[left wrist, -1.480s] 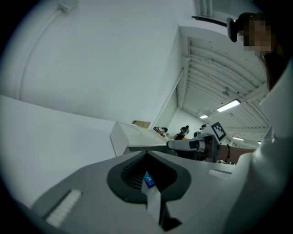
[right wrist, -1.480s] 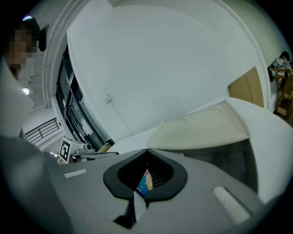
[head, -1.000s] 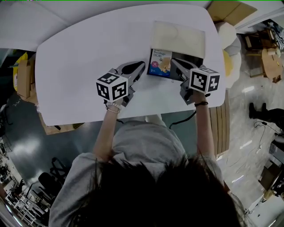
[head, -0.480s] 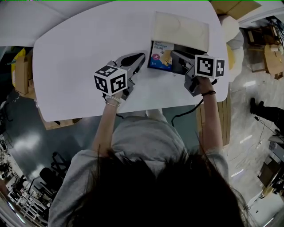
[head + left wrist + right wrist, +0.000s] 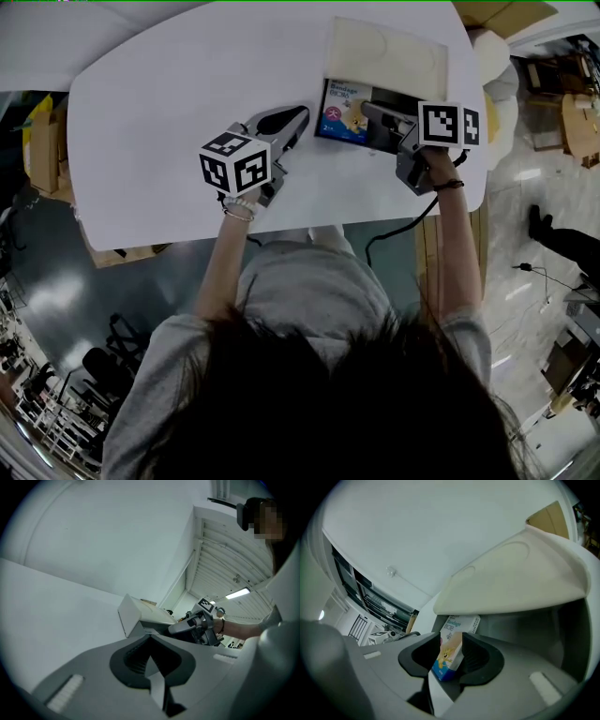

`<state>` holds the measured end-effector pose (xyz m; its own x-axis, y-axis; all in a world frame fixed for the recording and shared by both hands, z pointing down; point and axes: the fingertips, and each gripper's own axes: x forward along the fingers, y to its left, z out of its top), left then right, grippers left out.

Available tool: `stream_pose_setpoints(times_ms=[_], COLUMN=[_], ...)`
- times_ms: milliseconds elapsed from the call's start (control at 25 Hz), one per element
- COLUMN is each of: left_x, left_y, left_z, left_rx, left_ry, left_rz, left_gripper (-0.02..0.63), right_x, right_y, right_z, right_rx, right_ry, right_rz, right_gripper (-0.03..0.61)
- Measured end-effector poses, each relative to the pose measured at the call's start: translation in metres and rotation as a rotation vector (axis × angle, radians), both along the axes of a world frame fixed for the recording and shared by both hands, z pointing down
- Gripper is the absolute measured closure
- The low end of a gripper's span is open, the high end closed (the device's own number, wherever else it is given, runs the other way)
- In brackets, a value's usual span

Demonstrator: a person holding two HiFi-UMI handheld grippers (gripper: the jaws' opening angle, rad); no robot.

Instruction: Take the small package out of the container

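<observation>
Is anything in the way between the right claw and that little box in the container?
Nothing visible. The small package sits between the jaws of the right gripper, which have just been opening; the container lid is up.

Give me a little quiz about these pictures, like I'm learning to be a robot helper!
1. True or false: the lid of the container is shut.
2. What stands between the right gripper's jaws? A) small package B) spoon C) nothing
3. Fill in: the left gripper hangs over the white ____.
Key: 1 false, it stands open. 2 A; those jaws have just been opening, package between them. 3 table.
</observation>
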<state>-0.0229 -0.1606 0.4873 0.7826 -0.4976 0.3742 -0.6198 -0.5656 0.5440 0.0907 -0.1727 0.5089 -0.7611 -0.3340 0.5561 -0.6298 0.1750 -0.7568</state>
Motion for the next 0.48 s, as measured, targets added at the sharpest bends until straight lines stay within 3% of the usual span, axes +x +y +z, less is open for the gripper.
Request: stream_pose_setpoints(times_ms=[480], left_x=[-0.002], left_y=[-0.001], left_z=[0.005], left_rx=[-0.014], left_ry=[-0.002], left_rz=[-0.017], left_gripper=[0.623], right_x=[-0.001], right_y=[0.008], right_z=[0.024], right_rx=[-0.195], right_ry=[0.004], right_rz=[-0.094], right_gripper=[0.390])
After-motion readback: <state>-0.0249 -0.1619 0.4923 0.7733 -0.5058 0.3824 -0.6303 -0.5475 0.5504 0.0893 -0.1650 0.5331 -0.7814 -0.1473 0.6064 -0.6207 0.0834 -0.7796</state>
